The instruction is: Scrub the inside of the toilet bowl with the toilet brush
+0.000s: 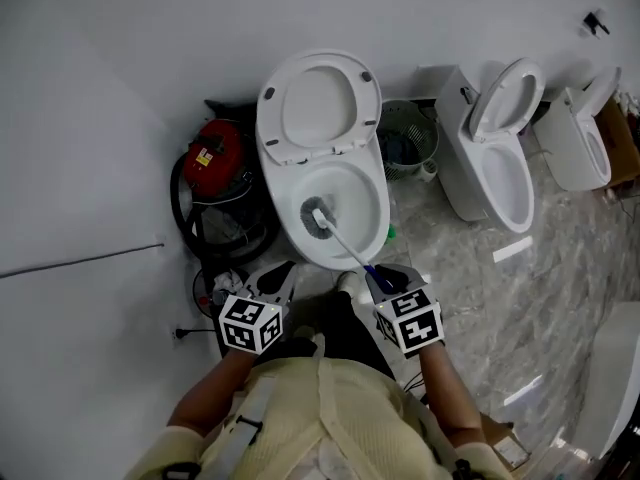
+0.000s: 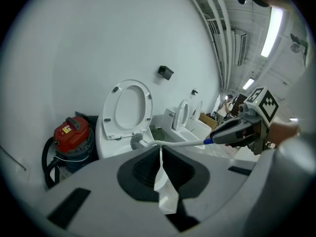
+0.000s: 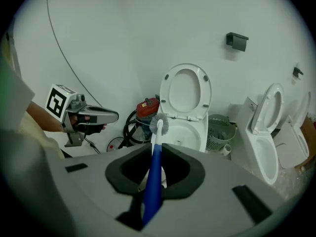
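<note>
A white toilet (image 1: 352,230) stands against the wall with its seat and lid (image 1: 318,105) raised. The toilet brush has a grey bristle head (image 1: 318,215), a white shaft and a blue handle (image 1: 376,276). In the head view the head lies inside the bowl, left of centre. My right gripper (image 1: 385,280) is shut on the blue handle (image 3: 154,181), and the bristle head (image 3: 159,125) points at the bowl (image 3: 190,132). My left gripper (image 1: 278,276) hovers at the bowl's front left, shut on a white scrap of paper (image 2: 163,184). From there the brush head (image 2: 138,141) shows too.
A red vacuum cleaner (image 1: 215,158) with a black hose sits left of the toilet, against the wall. A grey-green wastebasket (image 1: 408,138) stands to its right. Two more toilets (image 1: 500,158) (image 1: 585,133) line the wall farther right, on a marble floor (image 1: 500,298).
</note>
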Available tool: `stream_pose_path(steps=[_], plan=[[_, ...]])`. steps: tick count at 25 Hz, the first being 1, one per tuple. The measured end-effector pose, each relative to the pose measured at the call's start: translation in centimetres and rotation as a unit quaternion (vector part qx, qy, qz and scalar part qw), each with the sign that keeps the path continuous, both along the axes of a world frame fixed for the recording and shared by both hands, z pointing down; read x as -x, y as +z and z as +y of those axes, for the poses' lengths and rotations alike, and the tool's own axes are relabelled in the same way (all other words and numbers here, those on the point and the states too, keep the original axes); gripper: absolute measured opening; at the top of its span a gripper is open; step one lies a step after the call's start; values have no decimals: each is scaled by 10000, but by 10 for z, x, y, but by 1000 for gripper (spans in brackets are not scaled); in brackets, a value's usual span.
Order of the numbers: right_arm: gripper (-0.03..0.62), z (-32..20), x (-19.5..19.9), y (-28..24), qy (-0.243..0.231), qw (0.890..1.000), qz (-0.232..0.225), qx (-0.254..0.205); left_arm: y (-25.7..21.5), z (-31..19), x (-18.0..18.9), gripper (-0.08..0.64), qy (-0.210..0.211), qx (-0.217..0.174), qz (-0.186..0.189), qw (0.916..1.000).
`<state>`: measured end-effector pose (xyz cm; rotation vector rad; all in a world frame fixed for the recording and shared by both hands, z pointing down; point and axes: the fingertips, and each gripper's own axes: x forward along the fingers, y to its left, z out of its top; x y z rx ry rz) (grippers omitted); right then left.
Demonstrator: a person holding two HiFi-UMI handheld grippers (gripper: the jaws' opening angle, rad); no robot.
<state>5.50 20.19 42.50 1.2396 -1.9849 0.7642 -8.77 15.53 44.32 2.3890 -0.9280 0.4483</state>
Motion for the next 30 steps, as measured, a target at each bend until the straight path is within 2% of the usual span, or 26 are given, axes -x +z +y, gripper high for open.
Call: stream_pose_path(steps=[4, 9, 16, 21, 30], plan=[[71, -34, -24, 10, -232, 9997, -38, 99, 8, -29, -25, 25, -116, -23, -78, 9999], [71, -55, -46, 42, -514, 9974, -119, 492, 25, -55, -47, 25, -466, 168, -25, 9988], [71, -82, -68, 82, -879, 9927, -137, 809, 58, -79, -61, 25, -527, 217, -420, 9975], [71, -92, -71, 119, -1040, 9881, -132, 1129, 85, -92, -65, 25, -664, 402, -594, 9952], [71, -95, -65, 201, -1032, 9787, 203, 1765, 147, -103, -64, 25, -366, 731, -1013, 9915]])
